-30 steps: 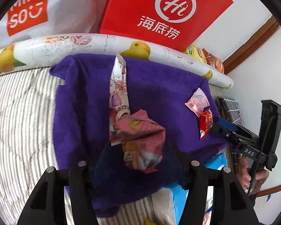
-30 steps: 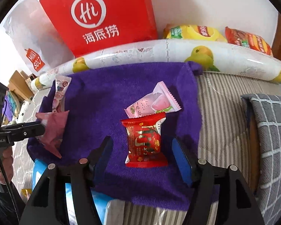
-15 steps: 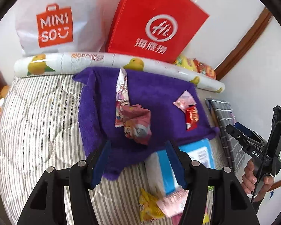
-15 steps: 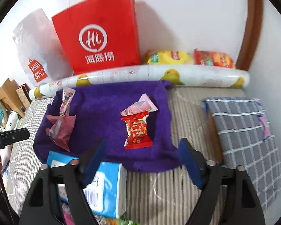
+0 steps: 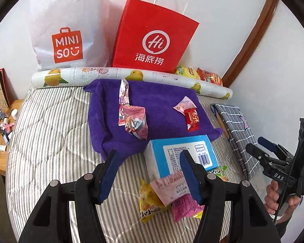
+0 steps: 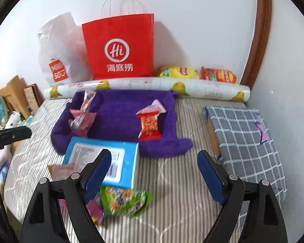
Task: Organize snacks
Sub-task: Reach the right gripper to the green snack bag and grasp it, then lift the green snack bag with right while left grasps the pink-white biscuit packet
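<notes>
Two tools, left [image 5: 148, 174] and right [image 6: 154, 174], parted and empty above striped bed [image 6: 172, 174]; blue box [image 5: 180, 154] and loose packets [image 5: 152, 200] nearest, before purple towel [image 5: 158, 101].

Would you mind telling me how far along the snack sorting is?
Done: four snacks lie in two pairs on the purple towel. In hand: nothing; left tool and right tool are open and empty. Left: the loose packets beside the blue box.
</notes>
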A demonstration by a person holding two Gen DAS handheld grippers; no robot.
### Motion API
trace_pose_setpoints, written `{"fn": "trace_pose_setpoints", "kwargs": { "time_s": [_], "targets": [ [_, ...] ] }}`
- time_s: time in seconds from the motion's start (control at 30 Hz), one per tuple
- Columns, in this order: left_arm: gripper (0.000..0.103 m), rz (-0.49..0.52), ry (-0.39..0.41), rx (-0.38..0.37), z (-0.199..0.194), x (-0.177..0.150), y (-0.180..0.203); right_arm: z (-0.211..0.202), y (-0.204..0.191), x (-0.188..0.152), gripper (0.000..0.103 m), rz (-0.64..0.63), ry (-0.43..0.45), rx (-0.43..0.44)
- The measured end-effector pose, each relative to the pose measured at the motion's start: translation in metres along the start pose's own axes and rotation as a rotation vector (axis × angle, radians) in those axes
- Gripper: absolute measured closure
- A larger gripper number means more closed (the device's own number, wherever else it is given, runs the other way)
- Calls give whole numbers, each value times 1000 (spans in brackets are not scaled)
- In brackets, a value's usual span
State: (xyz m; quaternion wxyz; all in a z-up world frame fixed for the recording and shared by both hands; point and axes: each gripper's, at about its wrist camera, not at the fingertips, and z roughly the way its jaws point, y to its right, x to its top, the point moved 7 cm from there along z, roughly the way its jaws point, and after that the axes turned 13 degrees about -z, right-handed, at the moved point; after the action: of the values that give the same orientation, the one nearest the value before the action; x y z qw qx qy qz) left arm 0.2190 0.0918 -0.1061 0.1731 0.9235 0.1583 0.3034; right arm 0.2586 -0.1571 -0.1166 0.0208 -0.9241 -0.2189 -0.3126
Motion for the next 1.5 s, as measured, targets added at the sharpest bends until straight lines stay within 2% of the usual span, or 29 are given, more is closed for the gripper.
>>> {"fn": "trace_pose_setpoints", "kwargs": {
  "time_s": [0.13,0.37,0.57,0.7,0.93,1.0,1.07,1.27,1.5],
  "targets": [
    [44,4,-3,9,-1,-13,0,3,-1,-18,17,6,-24,-15],
    [44,-5,-43,6,8,-35,-4,11,-29,-49,17,44,-40,180],
    [44,-17,-69,-2,15,-52,-12,26,-51,-70,17,12,-53,216],
    [44,-24,-78,-12,18,-60,-16,44,-49,-78,17,52,-75,234],
    [44,-26,-86,-30,25,-68,-24,66,-48,-78,17,102,-62,301],
    [44,-27,-89,-38,26,-70,-25,72,-49,-78,19,108,-70,317],
    [44,-26,-94,-46,27,-71,-25,75,-50,-79,29,112,-78,336],
    [44,-21,-107,-59,30,-72,-21,75,-52,-77,40,93,-72,350],
    [44,-12,-112,-89,34,-70,-2,58,-49,-74,41,56,-34,316]
  ]
}}
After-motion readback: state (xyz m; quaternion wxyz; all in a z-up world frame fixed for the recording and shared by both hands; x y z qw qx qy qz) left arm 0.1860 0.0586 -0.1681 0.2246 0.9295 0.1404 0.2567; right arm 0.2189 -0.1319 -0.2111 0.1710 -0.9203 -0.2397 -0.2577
